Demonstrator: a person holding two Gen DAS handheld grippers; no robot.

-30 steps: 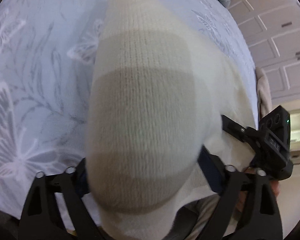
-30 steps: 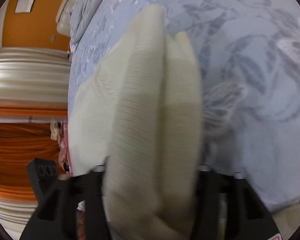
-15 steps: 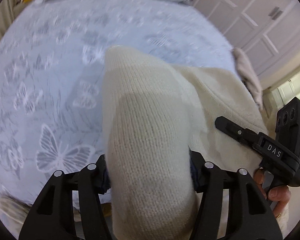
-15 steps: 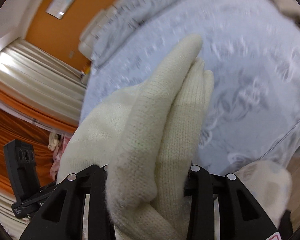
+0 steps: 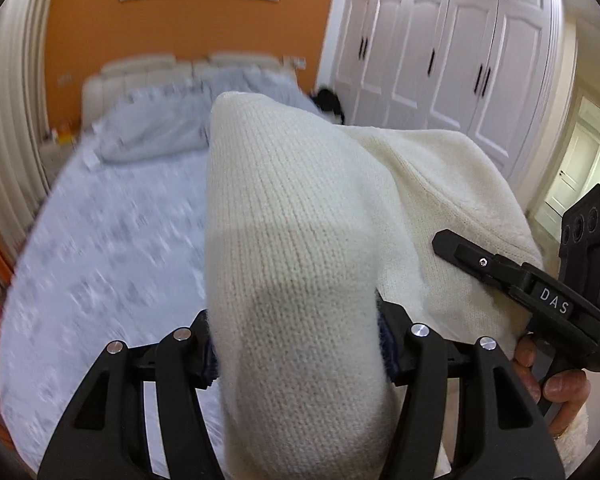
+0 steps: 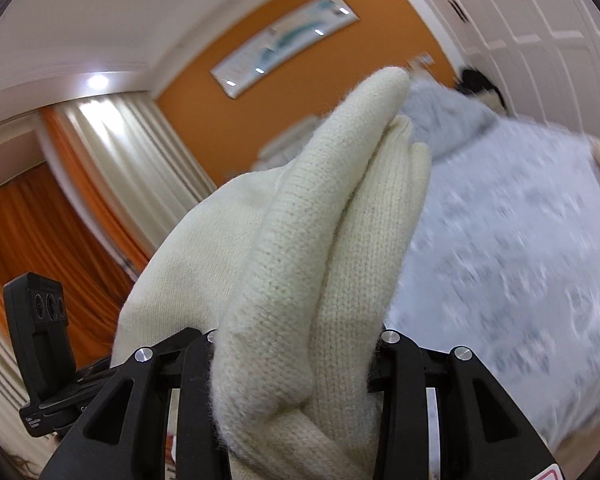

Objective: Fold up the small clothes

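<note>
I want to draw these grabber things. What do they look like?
Both are matte black plastic. The left gripper has two chunky angled fingers with triangular cut-outs and round silver screws. The right gripper, seen from the left camera, has a slim black arm with white letters DAS, a boxy camera block with round lenses and a tiny green light. A bare hand holds its handle. No cables show.

Both grippers rose and tipped upward, carrying the cream knit sweater [image 5: 300, 264] off the butterfly-print bedspread [image 5: 112, 248]. The left gripper [image 5: 296, 340] had looked straight down at the sheet; it came to face the headboard [image 5: 140, 70], orange wall [image 5: 188, 28] and white wardrobe doors [image 5: 440, 52]. The right gripper [image 6: 296, 344] swung toward ceiling and curtains [image 6: 112, 152].
</note>
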